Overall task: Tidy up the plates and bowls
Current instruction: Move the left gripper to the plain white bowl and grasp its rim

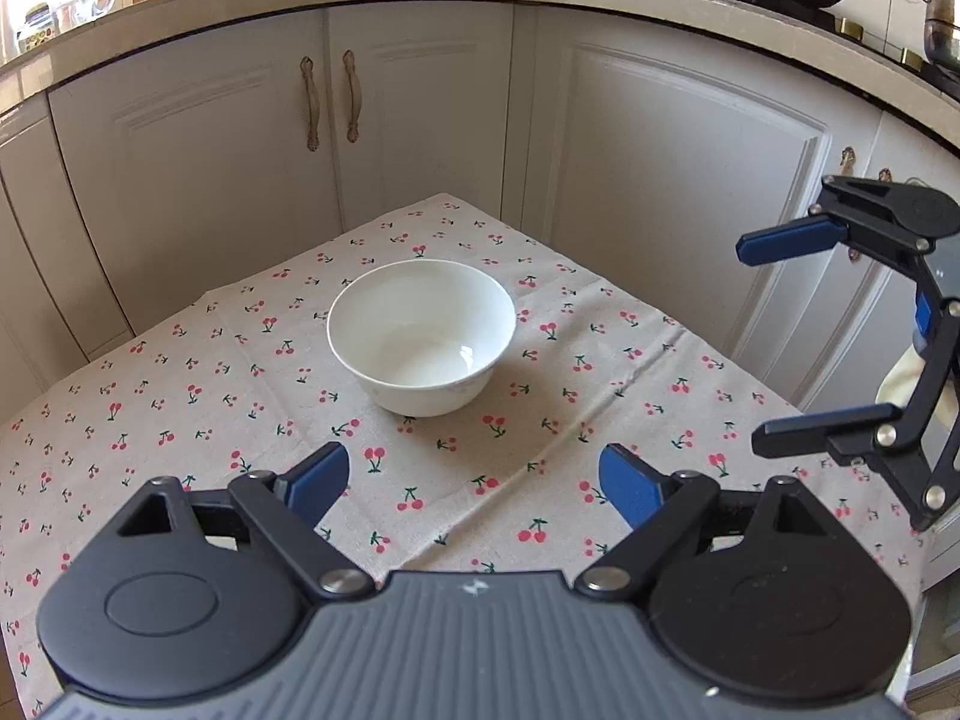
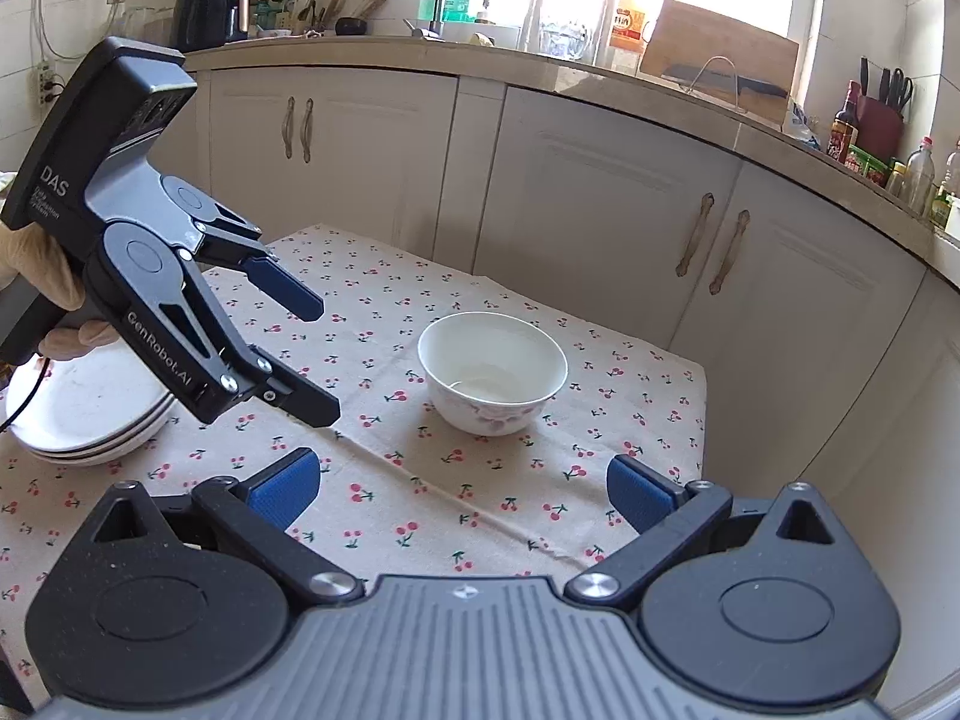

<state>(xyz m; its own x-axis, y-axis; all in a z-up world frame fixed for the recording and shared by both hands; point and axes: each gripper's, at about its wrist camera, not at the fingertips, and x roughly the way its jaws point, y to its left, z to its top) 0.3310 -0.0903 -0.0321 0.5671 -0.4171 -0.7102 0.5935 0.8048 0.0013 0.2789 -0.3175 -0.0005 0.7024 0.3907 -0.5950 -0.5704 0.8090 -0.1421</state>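
Both the left tongs (image 1: 474, 477) and right tongs (image 2: 459, 489) hover wide open and empty, aimed at the white bowl (image 2: 492, 372) standing alone mid-bench (image 2: 420, 498), apparently ready to grasp it. The stacked plates (image 2: 90, 414) sit well apart, leftward.

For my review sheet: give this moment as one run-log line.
left tool open, empty | right tool open, empty | bowl upright on tablecloth, untouched | plates stacked
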